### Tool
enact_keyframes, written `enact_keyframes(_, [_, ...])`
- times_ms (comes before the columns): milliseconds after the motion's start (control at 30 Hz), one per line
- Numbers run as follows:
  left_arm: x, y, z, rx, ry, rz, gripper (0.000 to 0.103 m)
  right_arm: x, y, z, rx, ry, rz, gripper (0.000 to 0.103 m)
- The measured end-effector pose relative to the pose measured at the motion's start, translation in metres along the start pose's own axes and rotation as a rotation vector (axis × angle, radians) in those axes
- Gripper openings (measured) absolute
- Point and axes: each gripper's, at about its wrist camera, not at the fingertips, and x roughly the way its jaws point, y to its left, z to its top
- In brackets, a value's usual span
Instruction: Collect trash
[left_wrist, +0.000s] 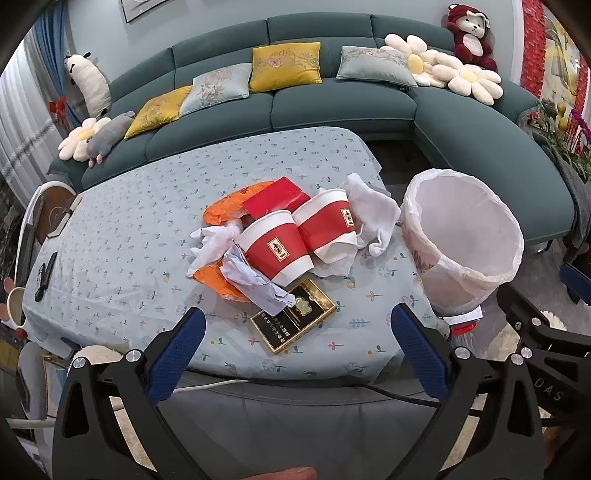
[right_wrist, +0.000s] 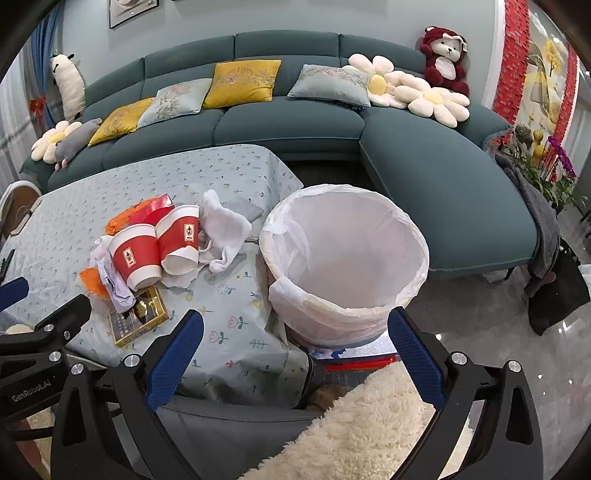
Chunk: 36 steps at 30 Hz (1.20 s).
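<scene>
A trash pile lies on the flowered tablecloth (left_wrist: 140, 229): two red-and-white paper cups on their sides (left_wrist: 275, 251) (left_wrist: 327, 227), a black-and-gold box (left_wrist: 293, 319), a red packet (left_wrist: 275, 197), orange wrappers (left_wrist: 225, 208) and crumpled white tissues (left_wrist: 373, 214). The pile also shows in the right wrist view, with the cups (right_wrist: 135, 256) and the box (right_wrist: 138, 317). A bin with a white liner (left_wrist: 461, 236) (right_wrist: 343, 258) stands at the table's right edge, empty inside. My left gripper (left_wrist: 297, 330) is open and empty, just short of the box. My right gripper (right_wrist: 295, 332) is open and empty, before the bin.
A teal sofa (left_wrist: 332, 107) with cushions and plush toys curves behind the table. A black remote (left_wrist: 44, 277) lies at the table's left edge. A fluffy cream rug (right_wrist: 354, 424) lies below the right gripper. Potted flowers (right_wrist: 546, 162) stand at the far right.
</scene>
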Motion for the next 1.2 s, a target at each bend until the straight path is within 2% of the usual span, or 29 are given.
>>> enact_keyframes(300, [0.005, -0.004, 0.001, 0.001, 0.012, -0.014, 0.096, 0.0, -0.003, 0.0, 0.001, 0.003, -0.006, 0.095])
enact_keyframes(1200, [0.017, 0.001, 0.002, -0.017, 0.018, 0.019, 0.096, 0.015, 0.002, 0.003, 0.014, 0.004, 0.005, 0.095])
